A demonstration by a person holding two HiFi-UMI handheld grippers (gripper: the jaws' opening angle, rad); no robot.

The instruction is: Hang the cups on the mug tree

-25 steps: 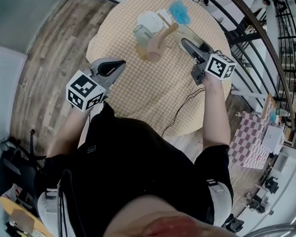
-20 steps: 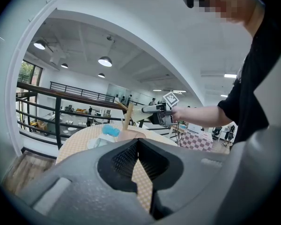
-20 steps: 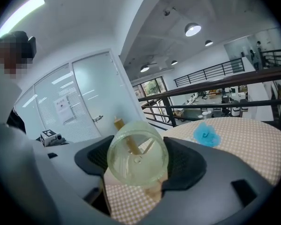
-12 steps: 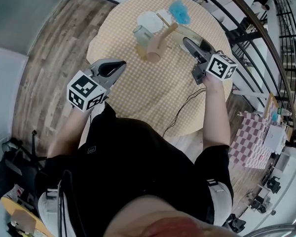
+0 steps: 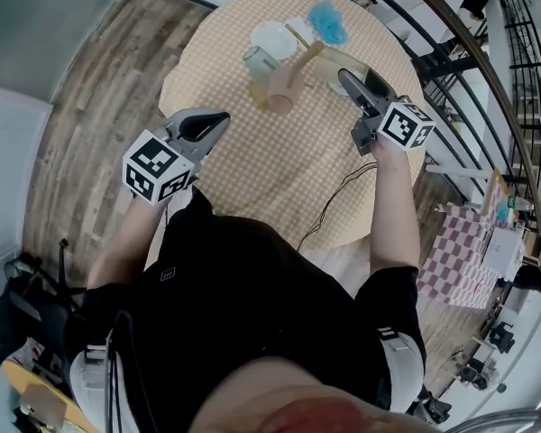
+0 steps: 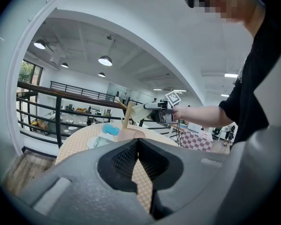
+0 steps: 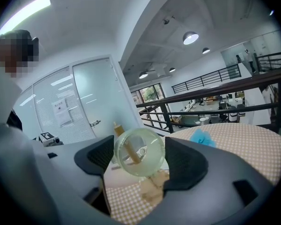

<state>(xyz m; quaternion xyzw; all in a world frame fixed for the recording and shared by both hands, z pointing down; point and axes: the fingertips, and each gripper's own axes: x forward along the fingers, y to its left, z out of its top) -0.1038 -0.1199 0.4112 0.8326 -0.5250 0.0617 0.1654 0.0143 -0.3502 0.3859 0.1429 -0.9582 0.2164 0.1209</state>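
Got clear cup (image 7: 139,152) pinched in right gripper (image 5: 345,79), held sideways just beside mug tree (image 5: 288,78), prob to line up w/ a peg. Holding left gripper (image 6: 138,149) shut & empty back by table (image 5: 252,156) edge, outta the way.

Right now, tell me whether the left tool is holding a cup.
No, the left tool has its jaws shut together with nothing between them; the glass cup is in the right tool.
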